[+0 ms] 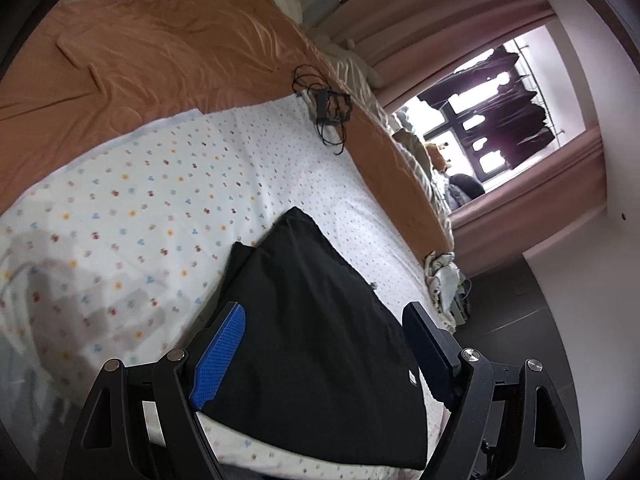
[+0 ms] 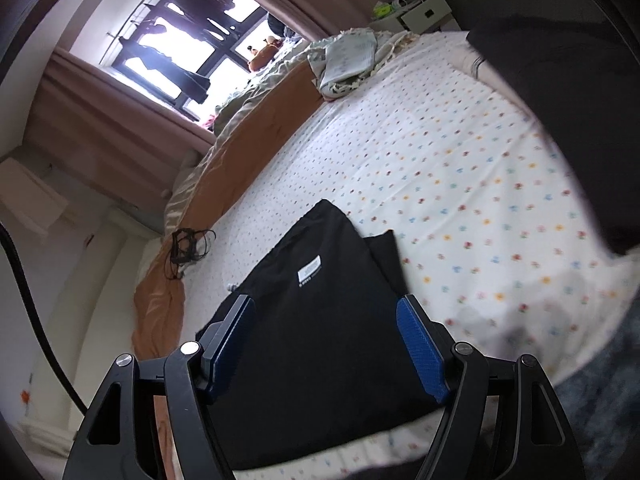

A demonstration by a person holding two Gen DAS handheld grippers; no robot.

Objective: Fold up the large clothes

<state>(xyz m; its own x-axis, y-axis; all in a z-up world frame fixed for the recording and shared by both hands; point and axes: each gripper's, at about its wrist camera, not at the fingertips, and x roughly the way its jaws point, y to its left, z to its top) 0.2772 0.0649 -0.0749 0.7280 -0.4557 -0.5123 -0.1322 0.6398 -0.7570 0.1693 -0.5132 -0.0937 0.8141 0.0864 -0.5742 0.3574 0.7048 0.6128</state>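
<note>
A black garment [image 1: 316, 320] lies folded into a flat rectangle on the white dotted sheet [image 1: 160, 200] of the bed. It also shows in the right wrist view [image 2: 320, 320], with a small white label [image 2: 309, 271] on top. My left gripper [image 1: 326, 312] is open and empty, hovering above the garment with its blue pads wide apart. My right gripper [image 2: 326, 306] is also open and empty, above the same garment. Neither gripper touches the cloth.
An orange blanket [image 1: 160, 56] covers the far side of the bed. A black cable bundle [image 1: 328, 104] lies at its edge. Crumpled light cloth [image 2: 348, 60] sits by the bed's end. A dark garment [image 2: 560, 100] lies at the right. A curtained window [image 1: 492, 120] is behind.
</note>
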